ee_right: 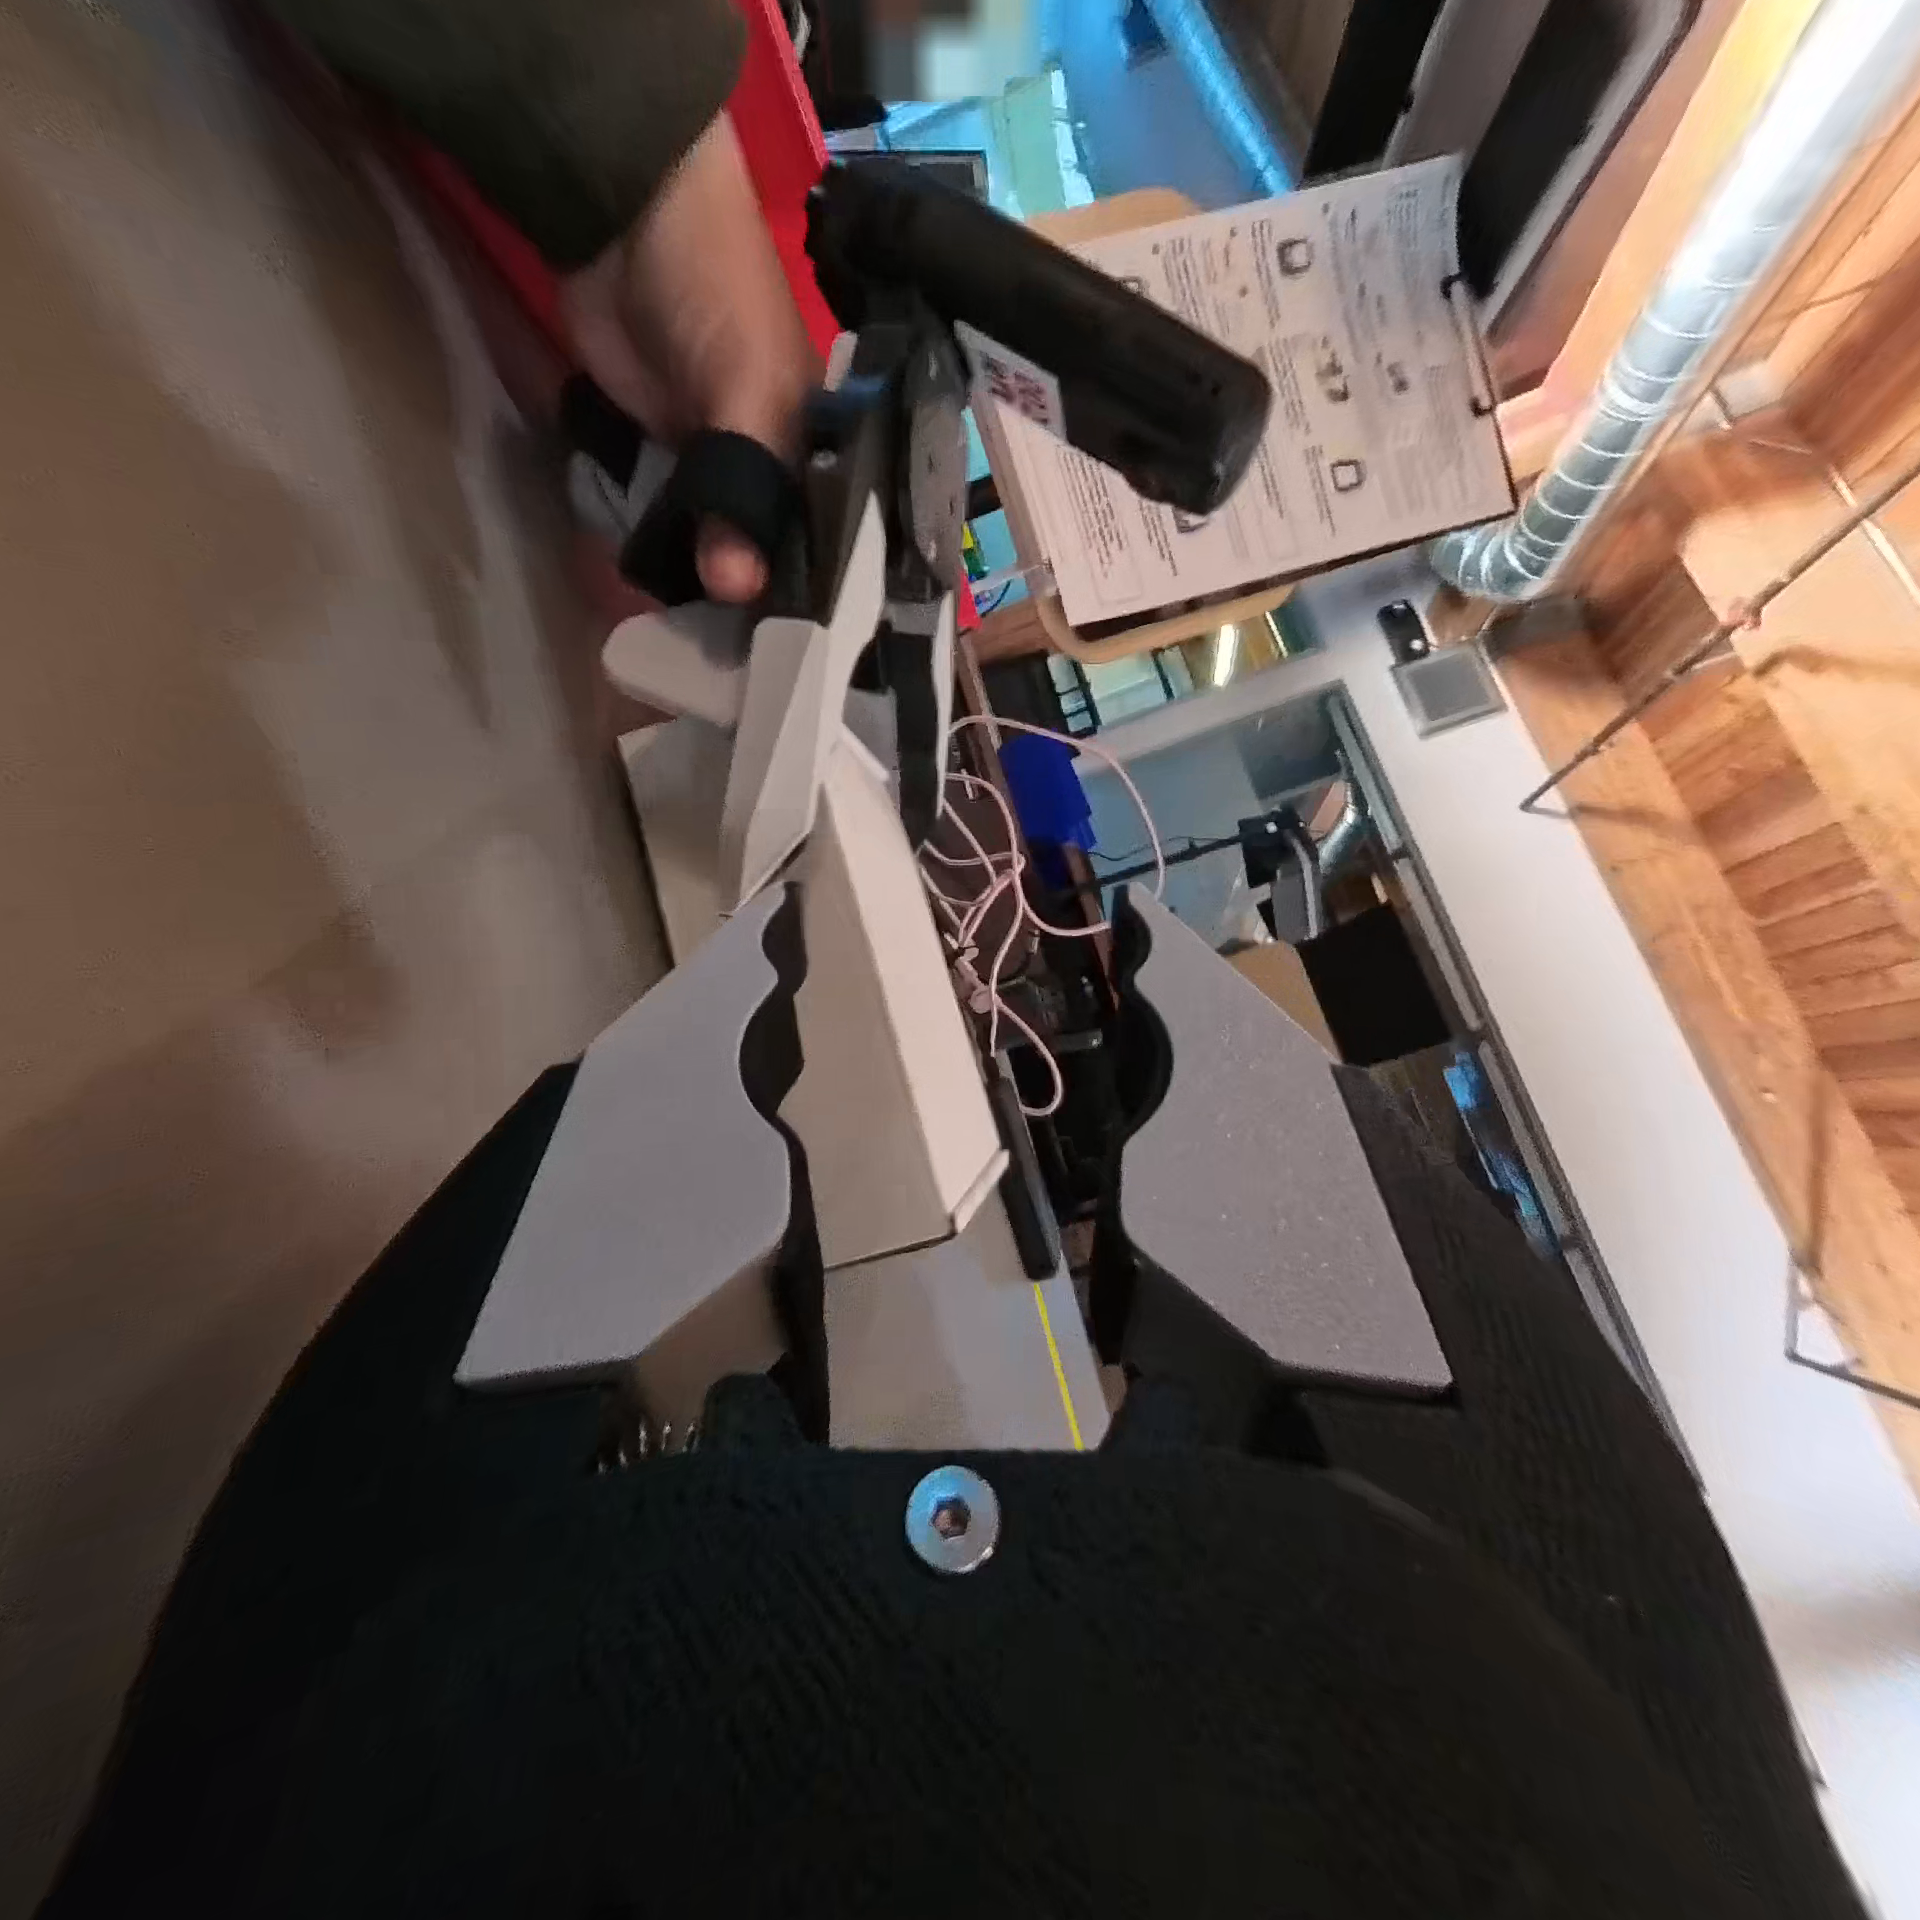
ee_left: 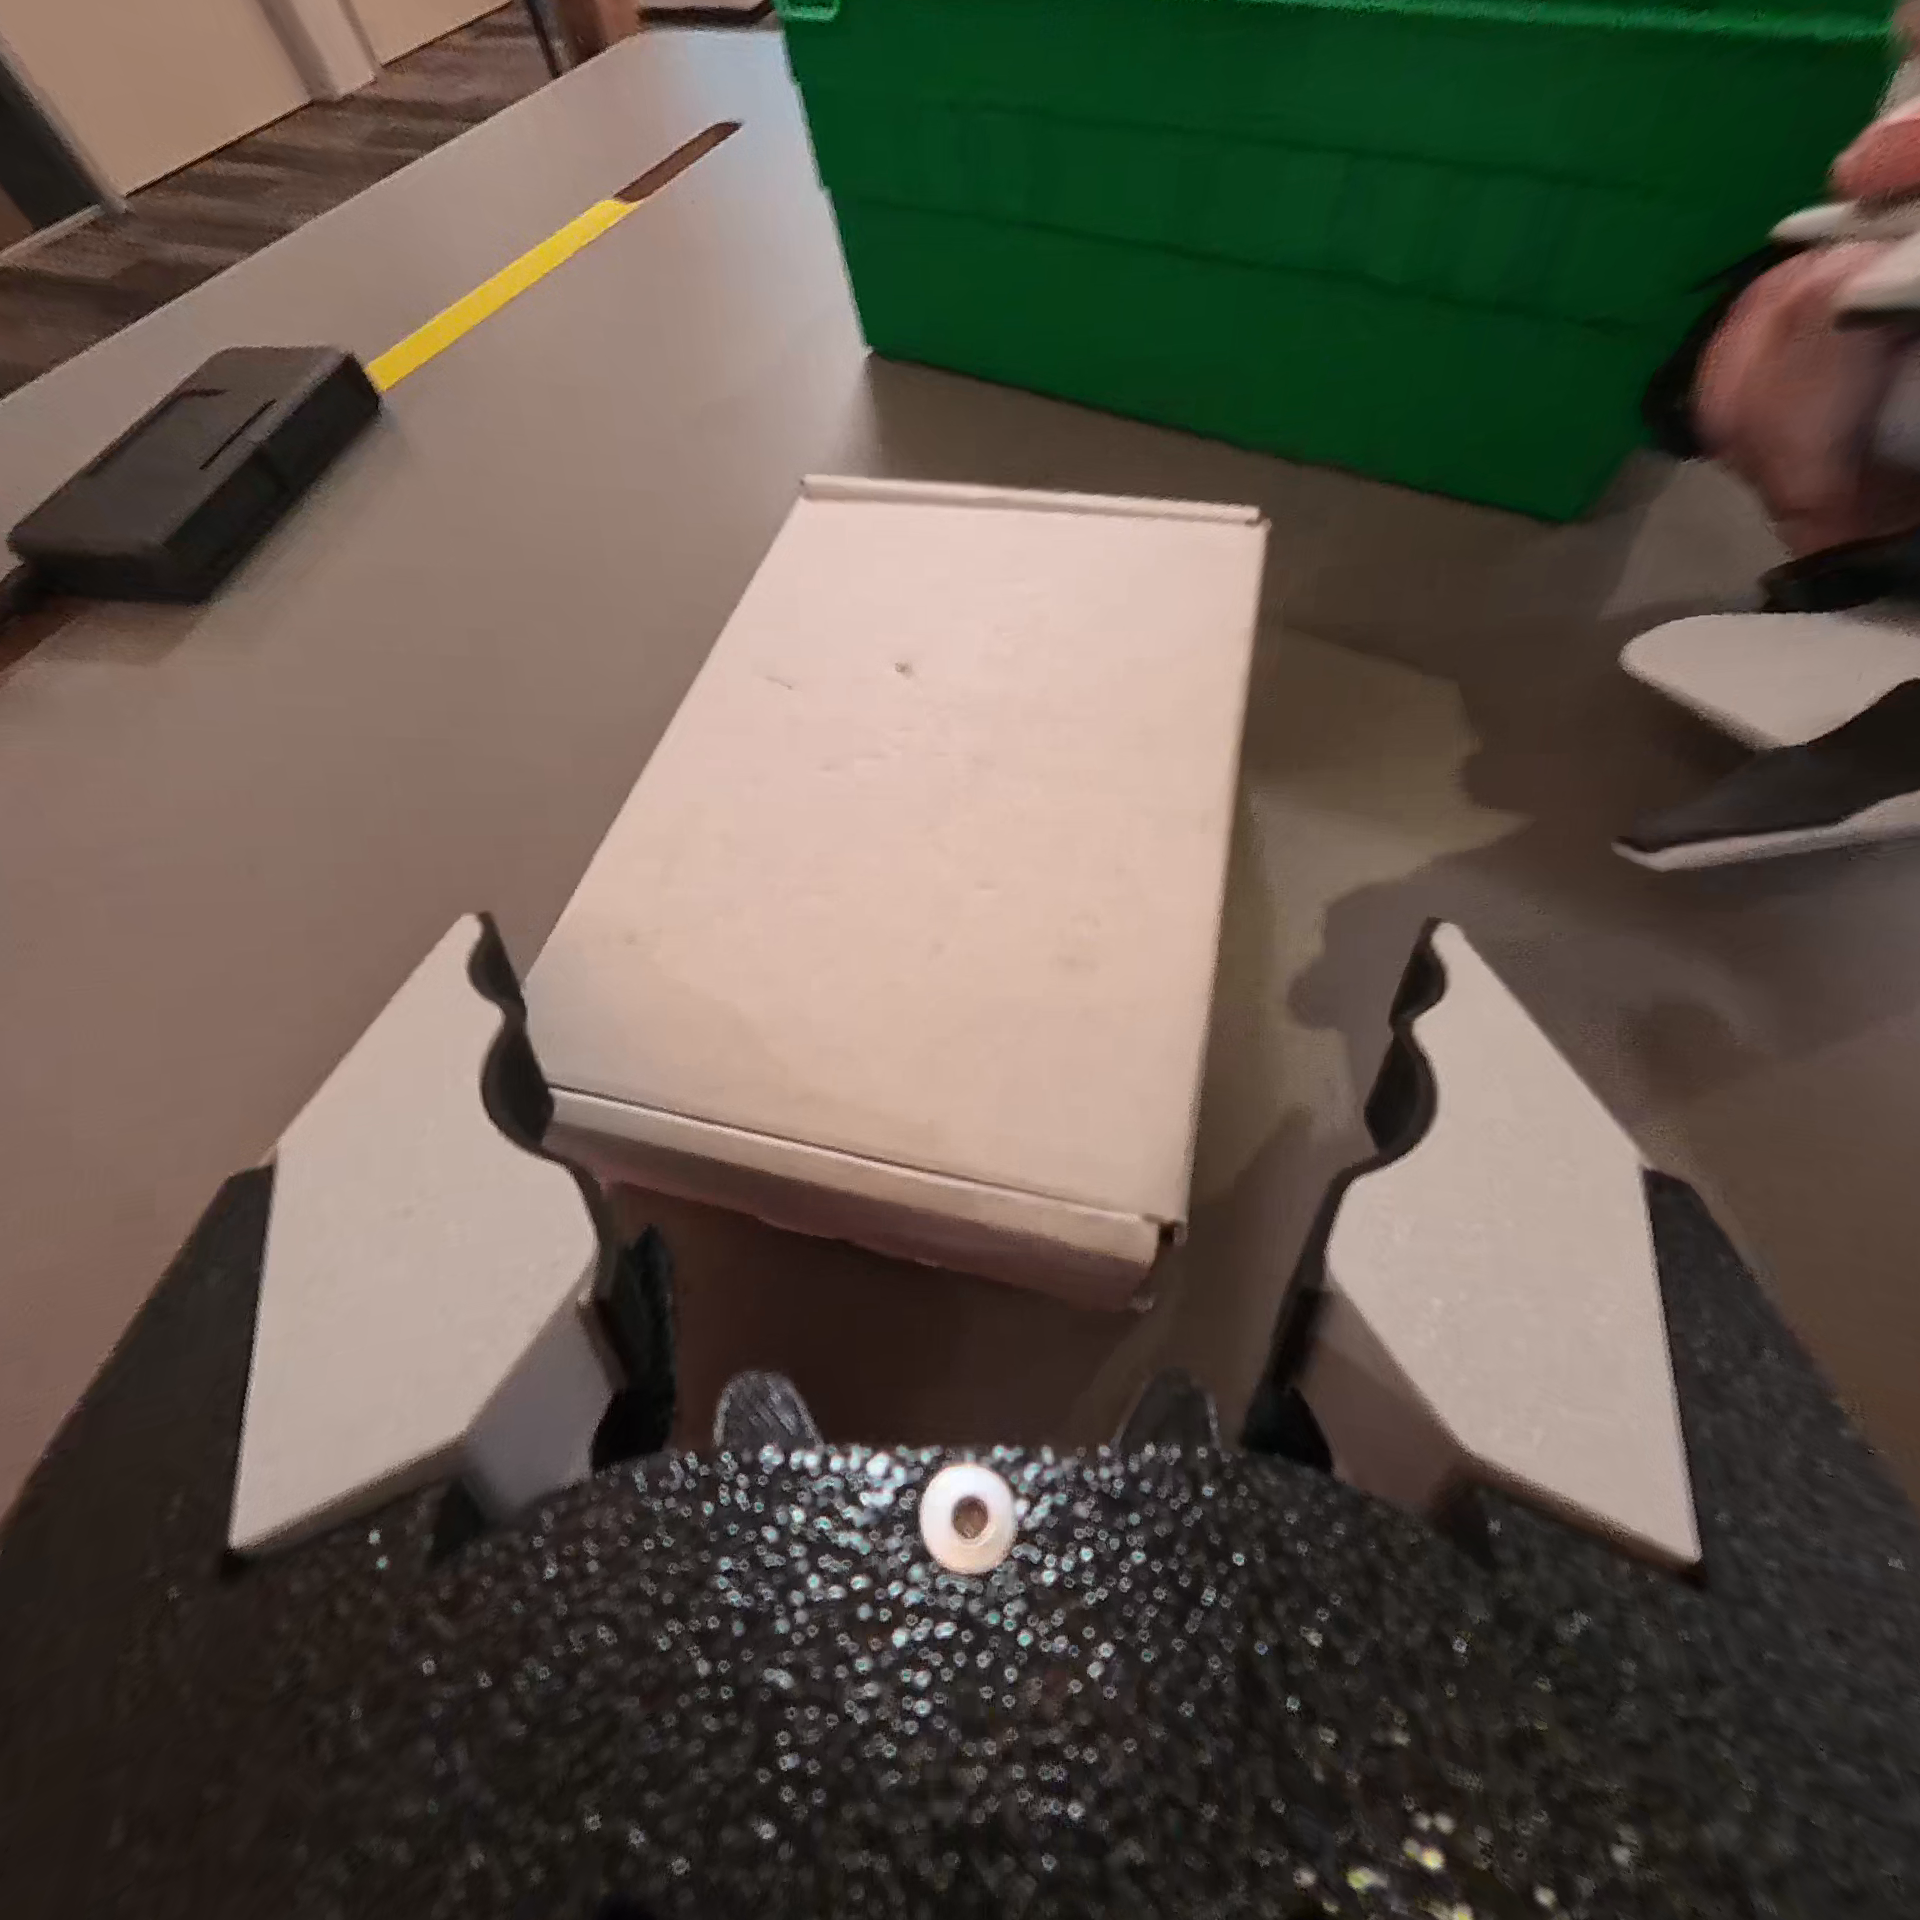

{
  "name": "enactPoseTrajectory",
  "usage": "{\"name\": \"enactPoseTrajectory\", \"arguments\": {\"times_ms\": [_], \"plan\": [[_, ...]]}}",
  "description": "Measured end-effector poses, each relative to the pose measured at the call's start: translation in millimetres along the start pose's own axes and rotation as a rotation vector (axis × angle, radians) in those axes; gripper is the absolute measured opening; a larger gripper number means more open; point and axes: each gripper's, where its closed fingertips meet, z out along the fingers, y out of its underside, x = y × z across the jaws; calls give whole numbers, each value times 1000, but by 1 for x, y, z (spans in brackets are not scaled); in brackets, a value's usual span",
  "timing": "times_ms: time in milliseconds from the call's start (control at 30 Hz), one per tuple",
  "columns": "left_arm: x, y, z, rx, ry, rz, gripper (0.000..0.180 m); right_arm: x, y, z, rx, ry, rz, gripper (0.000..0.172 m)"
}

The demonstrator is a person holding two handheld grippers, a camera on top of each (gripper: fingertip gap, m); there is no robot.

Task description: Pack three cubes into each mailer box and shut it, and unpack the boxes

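The mailer box (ee_left: pixel 914 862) is a closed white cardboard carton lying flat on the grey-brown table (ee_left: pixel 312 831), lid down, long axis running away from the left wrist camera. Its near end sits between the fingers of the left gripper (ee_left: pixel 961 1029).

Left gripper: jaws spread wide. The left finger (ee_left: pixel 509 1039) stands right at the near left corner of the mailer box; whether it touches cannot be told. The right finger (ee_left: pixel 1403 1049) is clear of the box, with bare table showing between pad and cardboard. The box is not clamped.

Right gripper (ee_right: pixel 956 997): jaws partly apart. In the right wrist view, which is rolled sideways, the box (ee_right: pixel 894 1039) appears edge-on in the gap. The left pad (ee_right: pixel 774 1039) lies against or just beside its face; the right pad (ee_right: pixel 1138 997) stands apart from it, with cables and room background visible between. No grip is established. In the left wrist view this gripper (ee_left: pixel 1766 717) appears blurred at the right edge, off to the box's right side, held by a hand (ee_left: pixel 1797 405).

Surroundings: a green plastic tote (ee_left: pixel 1299 229) stands beyond the far end of the box. A black flat device (ee_left: pixel 197 478) rests on the table to the left, with a strip of yellow tape (ee_left: pixel 499 296) behind it. A hand (ee_right: pixel 686 343) holds the left gripper's handle, with a black strap around one finger.
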Motion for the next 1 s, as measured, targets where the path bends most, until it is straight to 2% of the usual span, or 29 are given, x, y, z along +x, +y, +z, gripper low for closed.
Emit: {"name": "enactPoseTrajectory", "arguments": {"times_ms": [233, 300, 400, 433, 533, 700, 1000], "plan": [[-23, 8, -10, -28, -88, -71, 159, -18, -4, 5, -26, -47, -129, 59], [-24, 14, -9, -52, -75, -109, 159, -20, -1, 6, -43, -50, -149, 59], [-17, 29, -4, -135, -19, -123, 152, -19, 6, 8, -85, -45, -150, 59], [-16, 29, -3, -138, -16, -108, 147, -20, 8, 9, -98, -51, -146, 59], [-1, 27, -4, -129, 66, -106, 146, -20, 17, 11, -148, -58, -145, 60], [15, 8, -13, -62, 243, -381, 145, -32, 19, 13, -176, -118, -139, 64], [24, 5, -19, -75, 306, -458, 145, -11, 11, 11, -164, 17, -225, 53]]}}
